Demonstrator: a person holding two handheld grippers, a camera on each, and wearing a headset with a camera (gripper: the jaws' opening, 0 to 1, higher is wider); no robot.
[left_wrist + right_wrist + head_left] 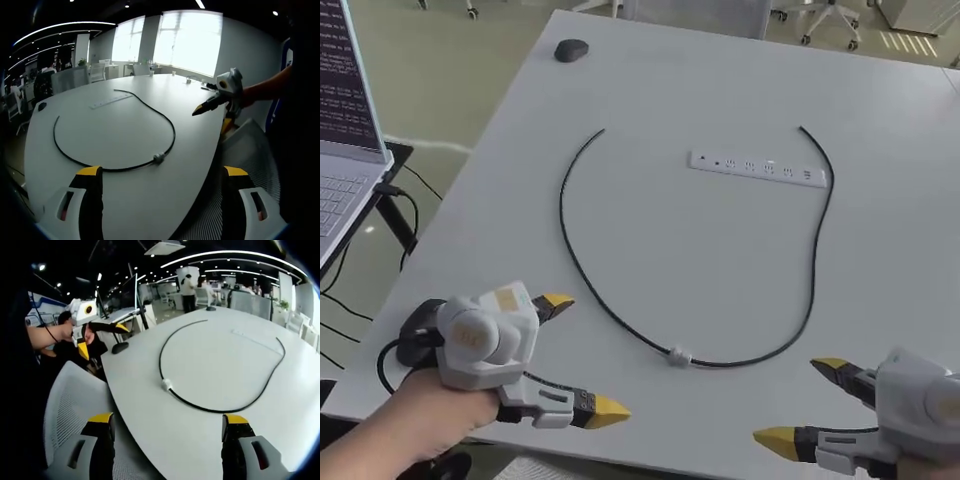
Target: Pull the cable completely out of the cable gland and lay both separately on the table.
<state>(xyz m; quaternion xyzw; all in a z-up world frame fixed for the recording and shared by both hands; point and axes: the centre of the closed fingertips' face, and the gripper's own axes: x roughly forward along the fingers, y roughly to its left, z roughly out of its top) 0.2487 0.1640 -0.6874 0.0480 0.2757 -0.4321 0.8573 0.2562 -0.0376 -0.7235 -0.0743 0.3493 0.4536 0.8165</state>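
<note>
The black cable (561,205) lies on the white counter (690,250) in a wide U whose two ends point toward the far edge. The small white cable gland (678,355) sits on the cable at the bottom of the curve, nearest the person. It seems to be threaded on the cable, though it is too small to tell how it is seated. The left gripper (582,355) hangs over the counter's near edge, left of the gland and apart from it, with its yellow-tipped fingers (610,407) spread wide and holding nothing. The right gripper (802,402) is at the near edge to the right of the gland, its fingers likewise wide apart and empty. Neither gripper touches the cable. A white power strip (758,168) lies between the cable's two ends. A dark mouse (571,49) rests near the far left corner, and an open laptop (340,120) stands beside the counter on the left.
</note>
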